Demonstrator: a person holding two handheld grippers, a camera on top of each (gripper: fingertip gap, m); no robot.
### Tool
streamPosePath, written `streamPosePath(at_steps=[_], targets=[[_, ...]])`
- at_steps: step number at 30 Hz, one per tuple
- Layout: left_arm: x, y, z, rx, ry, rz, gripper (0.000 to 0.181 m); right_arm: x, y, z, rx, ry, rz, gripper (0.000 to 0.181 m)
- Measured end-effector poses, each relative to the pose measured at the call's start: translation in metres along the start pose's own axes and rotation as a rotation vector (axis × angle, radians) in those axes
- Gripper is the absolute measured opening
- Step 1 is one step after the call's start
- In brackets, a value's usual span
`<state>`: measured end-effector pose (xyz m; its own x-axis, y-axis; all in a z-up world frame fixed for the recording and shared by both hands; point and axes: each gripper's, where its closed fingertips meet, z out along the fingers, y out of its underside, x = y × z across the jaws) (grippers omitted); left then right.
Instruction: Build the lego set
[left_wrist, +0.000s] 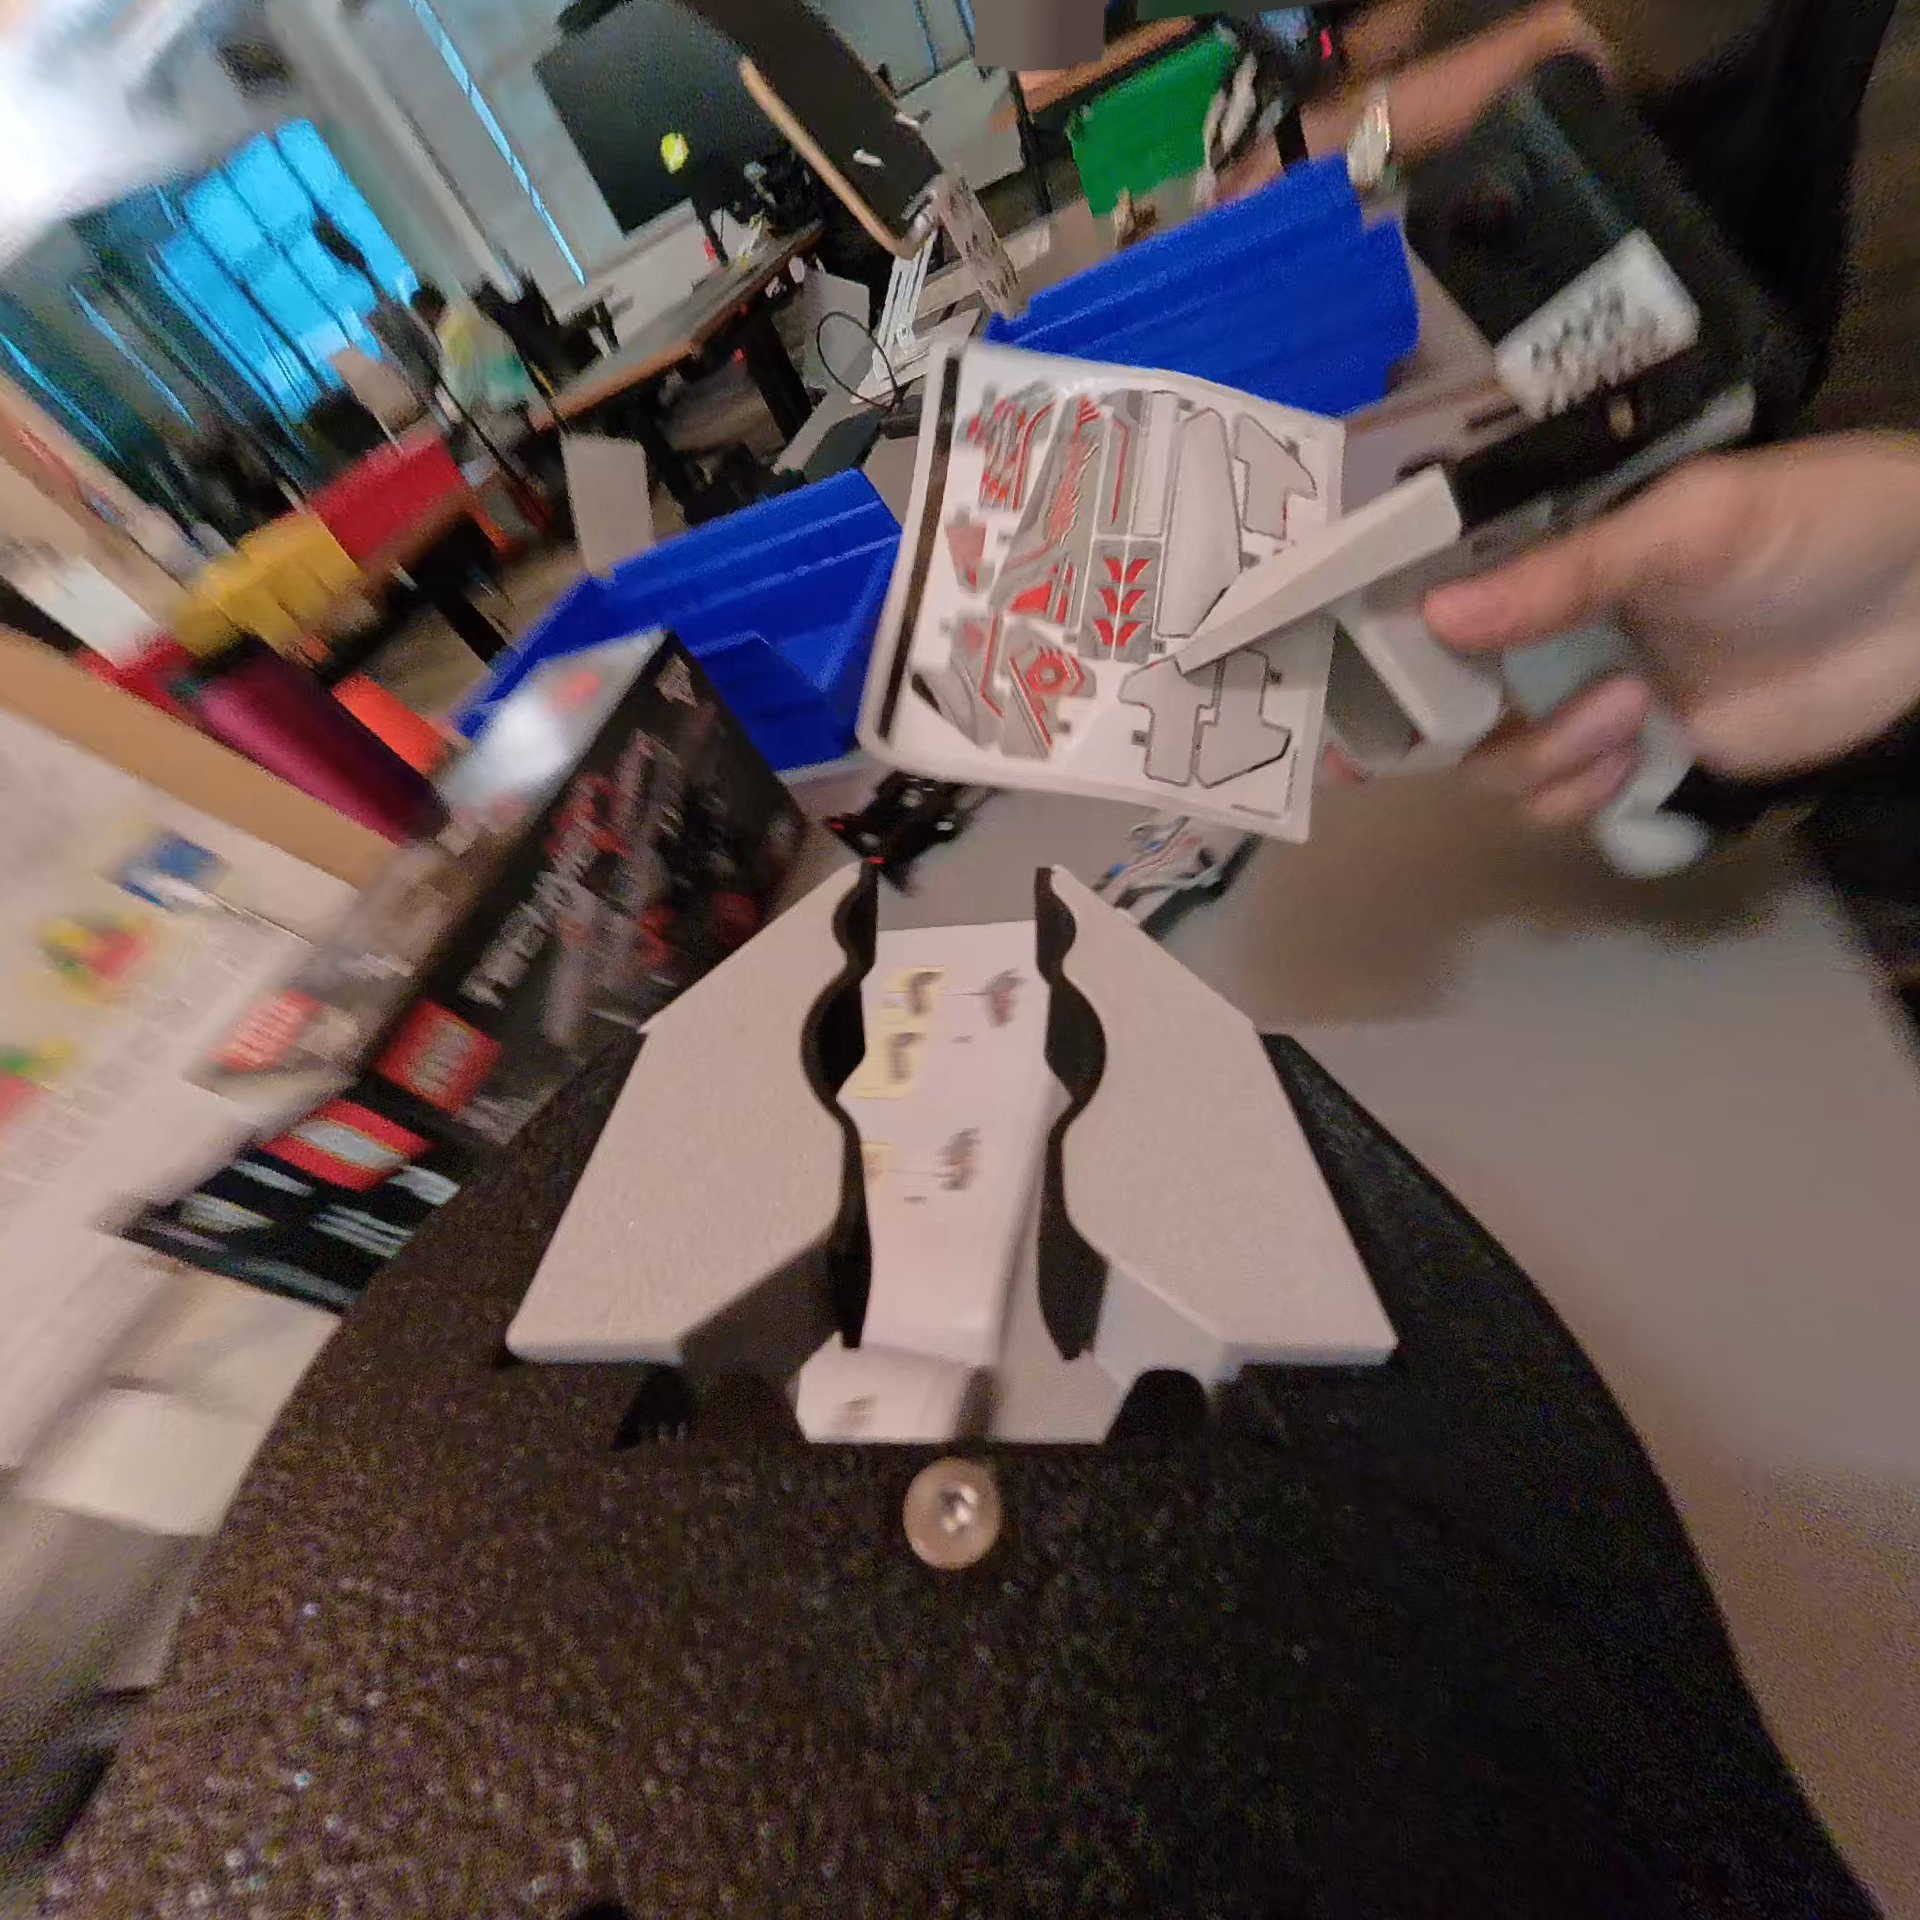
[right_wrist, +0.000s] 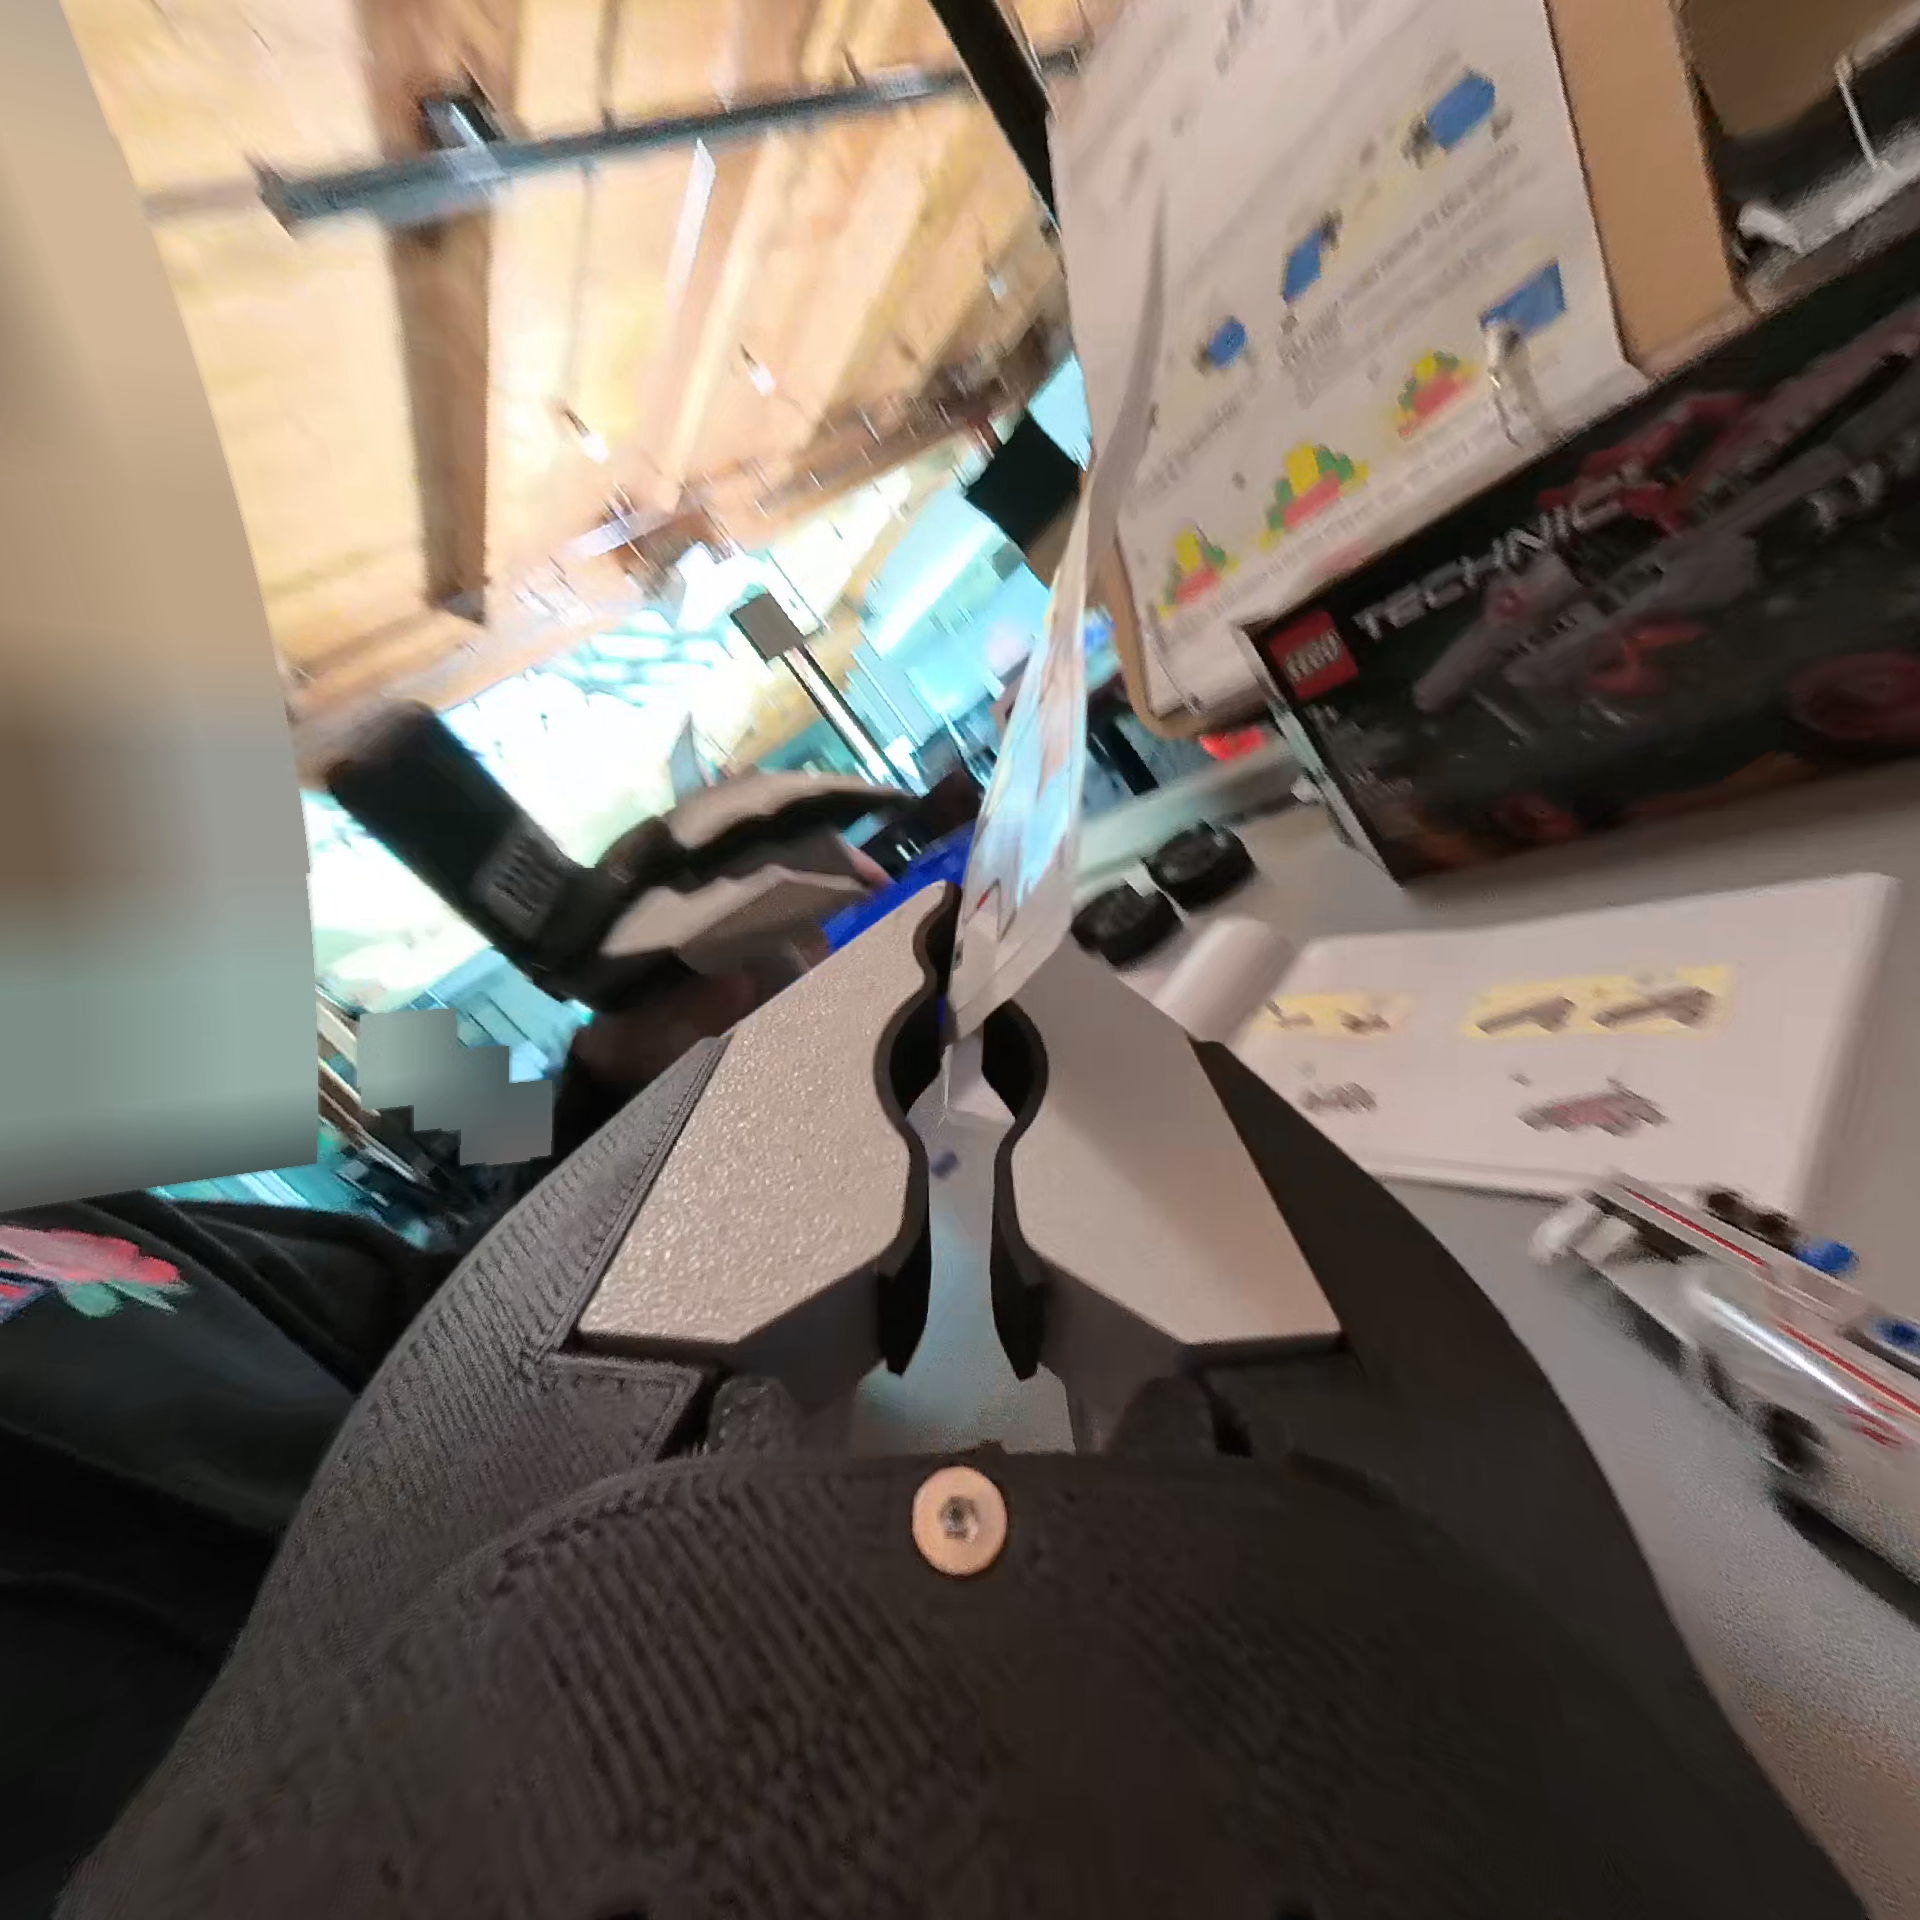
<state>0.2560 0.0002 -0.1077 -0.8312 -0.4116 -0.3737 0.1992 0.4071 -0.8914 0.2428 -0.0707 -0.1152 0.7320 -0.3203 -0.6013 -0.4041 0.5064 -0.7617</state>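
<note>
The right gripper (right_wrist: 971, 997) pinched the white sticker sheet w/ red & grey decals (left_wrist: 1101, 582) by its edge, held up off the grey table (left_wrist: 1507, 1091), prob. for peeling; the left gripper (left_wrist: 956, 883) had its fingers spread, empty, near it

Bright windows (left_wrist: 260, 249) glow blue at the far left of a blurred, open workroom. A dark monitor (left_wrist: 665, 125) stands beyond wooden-topped desks (left_wrist: 686, 322) on dark legs, with a green panel (left_wrist: 1153, 114) farther right. In the right wrist view, a timber ceiling (right_wrist: 623, 312) with wooden beams and a dark rail (right_wrist: 582, 145) slants overhead, daylight beneath it.
</note>
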Motion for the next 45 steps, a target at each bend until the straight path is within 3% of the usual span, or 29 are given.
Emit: streamPosePath(at_steps=[4,7,10,13,16,19,23,28,31,34,37,41,45], targets=[[0.031,-0.001,0.013,0.117,0.286,-0.543,0.045,-0.017,0.003,0.014,0.069,-0.093,0.040,0.000],[0.039,-0.003,0.019,0.140,0.428,-0.751,0.036,-0.026,0.011,0.022,0.051,-0.135,0.034,0.000],[0.041,-0.009,0.018,0.188,0.516,-0.843,0.028,-0.022,0.018,0.025,0.010,-0.100,-0.002,0.000],[0.043,-0.007,0.015,0.193,0.586,-0.904,0.000,-0.022,0.023,0.025,-0.020,-0.093,-0.029,0.000],[0.048,-0.003,0.011,0.170,0.659,-0.922,0.000,-0.023,0.030,0.023,-0.061,-0.097,-0.050,0.000],[0.050,0.004,0.002,0.103,0.726,-0.913,0.000,-0.018,0.028,0.017,-0.088,-0.078,-0.094,0.031],[0.052,0.013,-0.014,0.010,0.836,-0.923,0.000,-0.017,0.034,0.006,-0.202,-0.098,-0.156,0.035],[0.065,0.024,-0.034,-0.094,1.003,-0.910,0.000,-0.034,0.048,0.009,-0.307,-0.213,-0.051,0.028],[0.069,0.030,-0.036,-0.131,1.014,-0.893,0.000,-0.046,0.068,0.011,-0.389,-0.293,-0.012,0.024],[0.073,0.036,-0.039,-0.173,1.020,-0.867,0.000,-0.049,0.070,0.015,-0.366,-0.311,-0.006,0.000],[0.069,0.040,-0.035,-0.184,0.967,-0.862,0.000,-0.051,0.073,0.016,-0.369,-0.324,0.023,0.000],[0.053,0.041,-0.024,-0.159,0.807,-0.818,0.006,-0.043,0.066,0.020,-0.307,-0.275,0.098,0.000],[0.015,0.041,-0.013,-0.121,0.474,-0.646,0.020,-0.019,0.047,0.024,-0.128,-0.183,0.299,0.000]])
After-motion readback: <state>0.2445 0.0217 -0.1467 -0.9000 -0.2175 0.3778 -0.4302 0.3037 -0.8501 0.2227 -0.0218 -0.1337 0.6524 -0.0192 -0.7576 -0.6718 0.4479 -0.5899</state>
